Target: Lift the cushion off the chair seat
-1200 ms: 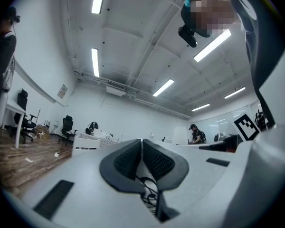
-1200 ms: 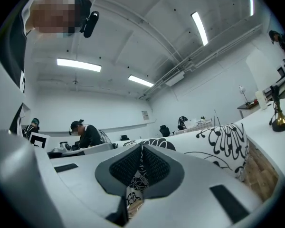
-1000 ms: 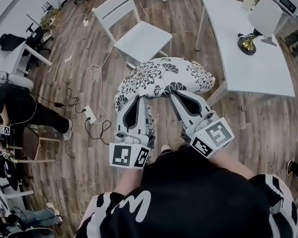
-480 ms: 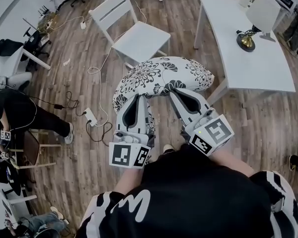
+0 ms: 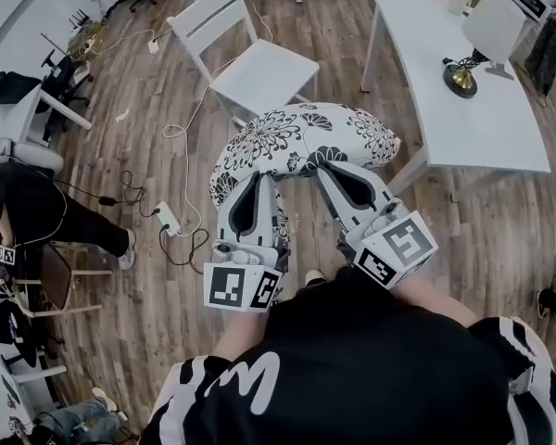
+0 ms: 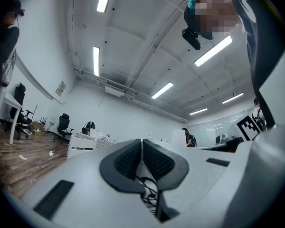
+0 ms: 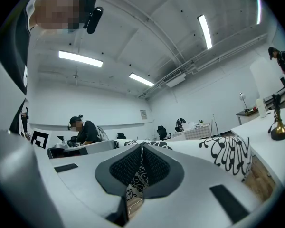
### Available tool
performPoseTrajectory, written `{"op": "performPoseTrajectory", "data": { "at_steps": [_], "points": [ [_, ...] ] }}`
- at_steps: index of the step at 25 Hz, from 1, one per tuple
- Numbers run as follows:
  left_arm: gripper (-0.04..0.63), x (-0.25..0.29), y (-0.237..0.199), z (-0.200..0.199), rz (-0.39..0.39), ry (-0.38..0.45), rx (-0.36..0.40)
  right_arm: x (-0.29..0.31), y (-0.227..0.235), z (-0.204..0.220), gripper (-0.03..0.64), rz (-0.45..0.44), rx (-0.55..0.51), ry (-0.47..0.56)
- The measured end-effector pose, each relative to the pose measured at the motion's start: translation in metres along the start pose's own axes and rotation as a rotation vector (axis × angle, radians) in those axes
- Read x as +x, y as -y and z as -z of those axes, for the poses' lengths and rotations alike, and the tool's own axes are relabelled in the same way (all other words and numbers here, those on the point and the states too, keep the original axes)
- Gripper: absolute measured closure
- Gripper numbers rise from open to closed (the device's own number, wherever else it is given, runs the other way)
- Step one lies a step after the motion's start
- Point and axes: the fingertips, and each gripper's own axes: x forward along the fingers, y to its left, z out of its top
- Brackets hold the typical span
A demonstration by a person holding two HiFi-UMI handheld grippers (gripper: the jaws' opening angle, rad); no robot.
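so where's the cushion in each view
Head view: cushion at centre, just below the white chair.
Left gripper view: cushion shows only as a printed sliver, low centre, pinched between the jaws.
Right gripper view: cushion right of centre, with a fold pinched between the jaws.
Shared landmark: brass lamp, upper right in the head view and far right in the right gripper view; not in the left gripper view.
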Motion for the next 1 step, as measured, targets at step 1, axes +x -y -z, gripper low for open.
{"op": "performPoseTrajectory", "data": {
  "at_steps": [1],
  "points": [
    [0.58, 0.0004, 0.0004, 0.0, 0.001, 0.0, 0.0, -0.0001, 0.0005, -0.0003, 0.591, 0.002, 0.0, 0.001]
  ]
}}
